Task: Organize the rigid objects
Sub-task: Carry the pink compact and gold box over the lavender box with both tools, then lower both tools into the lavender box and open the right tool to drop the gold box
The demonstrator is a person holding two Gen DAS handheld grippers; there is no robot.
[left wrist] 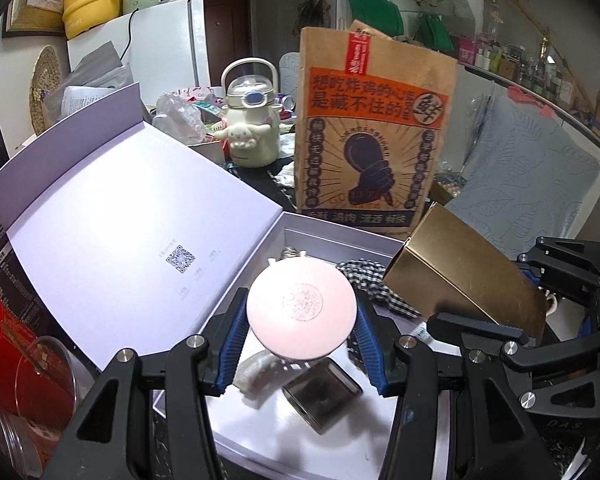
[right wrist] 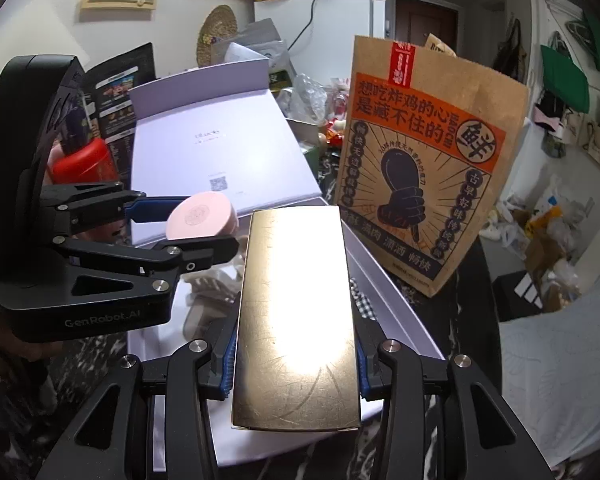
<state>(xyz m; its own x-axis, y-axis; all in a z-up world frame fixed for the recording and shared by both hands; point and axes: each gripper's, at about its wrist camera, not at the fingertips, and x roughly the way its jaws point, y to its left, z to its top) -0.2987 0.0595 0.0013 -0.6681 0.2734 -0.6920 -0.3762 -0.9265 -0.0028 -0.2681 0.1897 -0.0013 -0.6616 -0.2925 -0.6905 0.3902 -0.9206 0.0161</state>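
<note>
Pink and round, a flat compact case with an embossed centre (left wrist: 301, 315) sits clamped between the blue-padded fingers (left wrist: 236, 334) of the left gripper (left wrist: 300, 320), jaws closed partway onto its rim at 9 and 3 o'clock. It is held above the open white gift box (left wrist: 332, 240), whose lid (left wrist: 112, 216) leans back toward 10 o'clock. Inside the box lie a black-and-white checked cloth (left wrist: 364, 276) and a small metal cube (left wrist: 322, 394). The right gripper (right wrist: 296, 356) grips a tall gold cardboard carton (right wrist: 296, 312) by its long sides, jaws wide, pointing toward 12 o'clock over the box's right edge. Behind stands a brown paper takeaway bag (right wrist: 428, 160).
</note>
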